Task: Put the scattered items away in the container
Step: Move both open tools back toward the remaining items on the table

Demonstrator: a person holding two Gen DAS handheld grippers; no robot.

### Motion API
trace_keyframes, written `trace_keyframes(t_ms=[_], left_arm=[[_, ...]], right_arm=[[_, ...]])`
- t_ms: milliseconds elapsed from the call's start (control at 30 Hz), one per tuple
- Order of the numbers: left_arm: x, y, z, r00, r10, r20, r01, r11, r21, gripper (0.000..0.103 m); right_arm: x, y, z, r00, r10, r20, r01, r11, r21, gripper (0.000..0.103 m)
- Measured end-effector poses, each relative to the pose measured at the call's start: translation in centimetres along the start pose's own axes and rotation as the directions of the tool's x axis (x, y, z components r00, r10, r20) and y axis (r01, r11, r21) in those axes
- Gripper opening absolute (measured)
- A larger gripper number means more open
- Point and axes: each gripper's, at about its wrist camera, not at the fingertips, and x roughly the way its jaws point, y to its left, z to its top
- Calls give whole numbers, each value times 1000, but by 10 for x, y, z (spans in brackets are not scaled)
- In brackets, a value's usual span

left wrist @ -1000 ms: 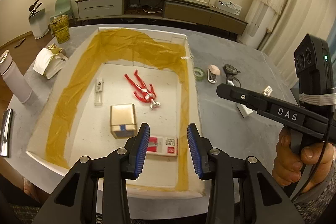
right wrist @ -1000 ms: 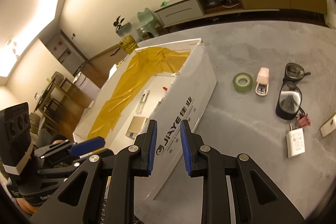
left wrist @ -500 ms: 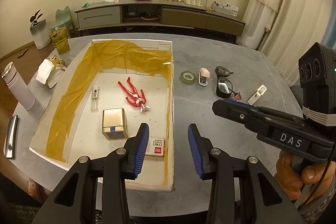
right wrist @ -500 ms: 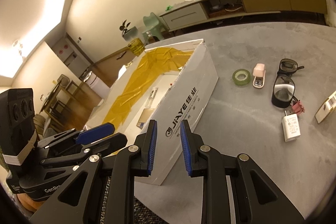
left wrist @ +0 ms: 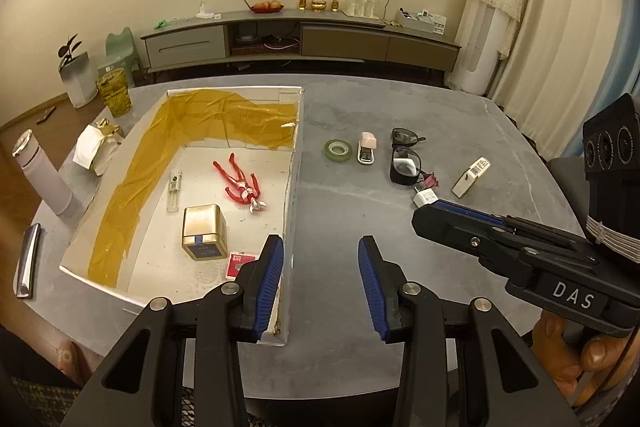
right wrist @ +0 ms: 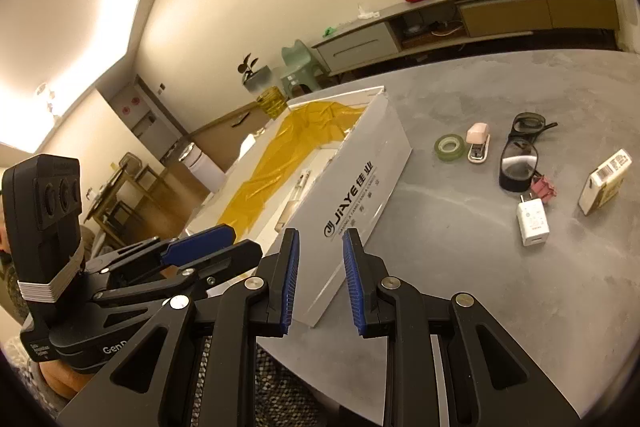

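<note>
A white cardboard box (left wrist: 293, 187) lined with yellow tape holds a red figure (left wrist: 240, 185), a gold tin (left wrist: 203, 231), a small clear tube (left wrist: 175, 187) and a red-and-white card (left wrist: 238, 263). To its right on the grey table lie a green tape roll (left wrist: 338, 150), a pink stapler (left wrist: 367, 147), black glasses (left wrist: 405, 157), a white charger (left wrist: 425, 197) and a small white carton (left wrist: 471, 177). My left gripper (left wrist: 320, 283) is open and empty above the box's near right corner. My right gripper (right wrist: 319, 279) is open and empty, near the table's front edge.
Left of the box stand a white flask (left wrist: 40, 171), a cream-and-gold packet (left wrist: 96, 147) and an amber glass (left wrist: 114, 97). A metal case (left wrist: 27, 259) lies at the table's left edge. A hand (left wrist: 600, 355) holds the right gripper. A low sideboard (left wrist: 300, 39) lines the far wall.
Both grippers have drawn back and up from the table. The left gripper has shifted right, from over the box's inside to its right wall. Jaw gaps look unchanged.
</note>
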Motion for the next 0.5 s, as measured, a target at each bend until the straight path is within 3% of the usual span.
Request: trace_keyframes(t_ms=[267,500], left_arm=[[-1,-24,-5,1000,16,14,-17,1000,25,41],[13,-52,-5,1000,-21,12,21,999,44,41]], right_arm=[[-21,-20,-14,1000,2,22,-3,999,39,26],[-47,-45,-14,997,-20,68,14,996,85,26]])
